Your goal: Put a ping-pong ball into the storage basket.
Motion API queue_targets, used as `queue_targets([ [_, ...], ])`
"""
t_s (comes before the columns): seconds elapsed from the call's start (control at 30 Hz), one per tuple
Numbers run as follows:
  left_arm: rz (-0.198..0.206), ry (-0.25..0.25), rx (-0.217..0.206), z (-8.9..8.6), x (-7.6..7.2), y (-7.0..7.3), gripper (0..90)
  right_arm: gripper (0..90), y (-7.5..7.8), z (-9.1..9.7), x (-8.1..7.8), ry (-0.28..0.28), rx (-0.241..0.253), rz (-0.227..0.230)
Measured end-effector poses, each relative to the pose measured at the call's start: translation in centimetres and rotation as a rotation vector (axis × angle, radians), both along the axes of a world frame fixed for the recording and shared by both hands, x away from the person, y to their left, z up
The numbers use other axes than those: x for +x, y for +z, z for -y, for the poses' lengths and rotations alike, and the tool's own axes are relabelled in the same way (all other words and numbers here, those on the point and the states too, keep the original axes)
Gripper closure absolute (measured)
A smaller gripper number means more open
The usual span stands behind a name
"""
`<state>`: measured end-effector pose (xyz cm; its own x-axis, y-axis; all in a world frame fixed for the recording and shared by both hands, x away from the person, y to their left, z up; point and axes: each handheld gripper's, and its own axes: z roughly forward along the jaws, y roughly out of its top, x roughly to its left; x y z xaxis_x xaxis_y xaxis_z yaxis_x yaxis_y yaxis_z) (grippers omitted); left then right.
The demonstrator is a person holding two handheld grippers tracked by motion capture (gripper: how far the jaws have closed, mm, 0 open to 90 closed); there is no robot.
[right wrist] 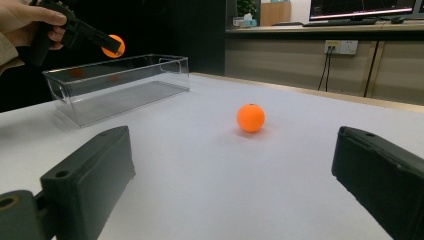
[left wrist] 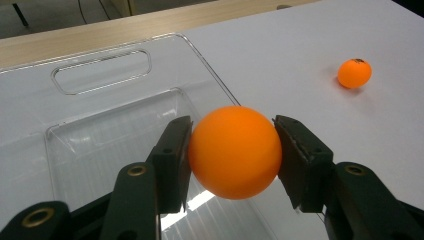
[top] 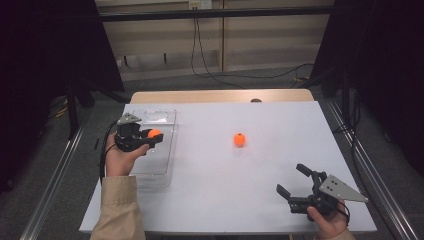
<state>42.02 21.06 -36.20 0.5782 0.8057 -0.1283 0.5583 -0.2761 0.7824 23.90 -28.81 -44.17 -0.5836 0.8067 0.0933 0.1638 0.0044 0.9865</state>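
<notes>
ball (left wrist: 234, 152) clamped in left tongs (left wrist: 232, 150)

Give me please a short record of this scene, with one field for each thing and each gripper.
held thing: round orange plastic ball, gripped above the bin's right edge
left gripper: shut on the ball, fingers pressing both sides
container: clear rectangular plastic bin, at the table's left, nothing inside
second ball: matching orange ball, loose near the table's middle
right gripper: open, holding nothing, at the near right
surface: white table
</notes>
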Motion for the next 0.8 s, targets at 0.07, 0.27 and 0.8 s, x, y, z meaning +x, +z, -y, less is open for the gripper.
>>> queue_targets([
  [0.07,-0.002,0.0,0.009,-0.1,0.0,0.0,51.0,2.4,0.0,0.0,0.0,0.0,0.0,-0.001],
  [0.27,-0.009,0.002,0.021,-0.2,0.1,-0.3,50.9,2.4,0.0,0.0,0.0,-0.003,0.004,-0.002],
  [0.8,-0.022,0.026,0.04,-0.3,0.4,-1.1,50.9,2.4,0.0,0.0,0.0,-0.003,0.004,0.001],
])
